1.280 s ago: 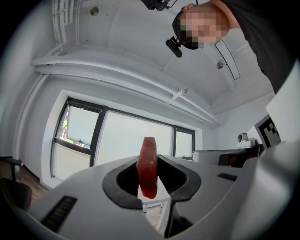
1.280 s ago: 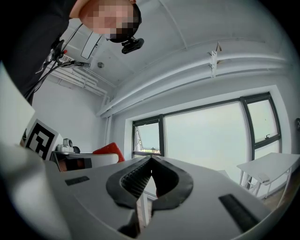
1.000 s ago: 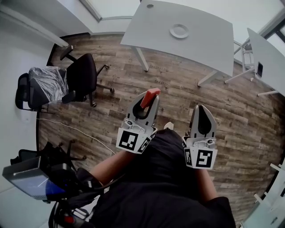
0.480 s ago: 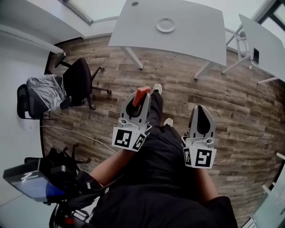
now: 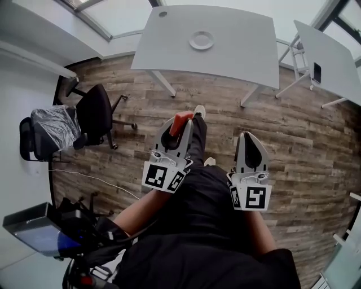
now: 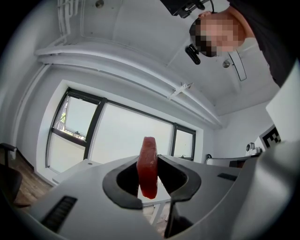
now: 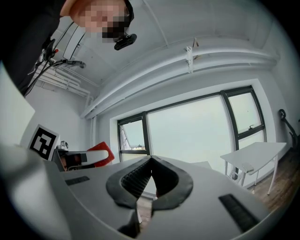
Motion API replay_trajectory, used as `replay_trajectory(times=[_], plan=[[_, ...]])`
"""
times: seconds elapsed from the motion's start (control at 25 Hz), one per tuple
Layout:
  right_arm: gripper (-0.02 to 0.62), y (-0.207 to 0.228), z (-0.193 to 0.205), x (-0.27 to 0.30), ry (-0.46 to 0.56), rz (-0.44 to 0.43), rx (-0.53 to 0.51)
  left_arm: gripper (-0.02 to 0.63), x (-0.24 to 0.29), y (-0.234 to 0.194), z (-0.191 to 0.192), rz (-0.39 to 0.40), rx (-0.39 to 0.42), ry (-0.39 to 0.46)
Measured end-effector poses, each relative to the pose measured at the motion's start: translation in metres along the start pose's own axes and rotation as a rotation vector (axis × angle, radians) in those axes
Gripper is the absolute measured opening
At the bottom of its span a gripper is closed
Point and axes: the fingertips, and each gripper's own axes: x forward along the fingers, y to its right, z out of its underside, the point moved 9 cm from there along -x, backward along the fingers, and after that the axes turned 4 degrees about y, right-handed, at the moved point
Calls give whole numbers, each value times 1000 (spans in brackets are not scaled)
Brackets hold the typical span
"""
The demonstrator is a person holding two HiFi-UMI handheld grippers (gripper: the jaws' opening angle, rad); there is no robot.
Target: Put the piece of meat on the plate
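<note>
Above the wooden floor (image 5: 316,147), the left hand-held gripper (image 5: 184,127) grasps the piece of meat (image 5: 179,120); the right hand-held gripper (image 5: 249,136) is clenched, empty; the white plate (image 5: 201,40) lies on the far desk (image 5: 242,53), well apart

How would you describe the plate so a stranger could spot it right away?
Find the big grey table at the top of the head view, beyond the wood floor. The plate lies near the middle of its top. It is round and white, the only dish there; the one other mark on that top is a small dark spot at a corner.
</note>
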Motion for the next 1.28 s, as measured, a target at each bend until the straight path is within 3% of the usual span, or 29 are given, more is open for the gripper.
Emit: replay_trajectory(times=[0.28,0.68,1.28], plan=[[6,13,0,28,-10,12,-19,98,32,-17,4,-2,-19,3],[6,35,15,147,-46,59,-35,98,120,-88,19,49,-62,-46],[6,21,9,341,-80,-50,-73,98,239,-210,0,55,-127,-62]])
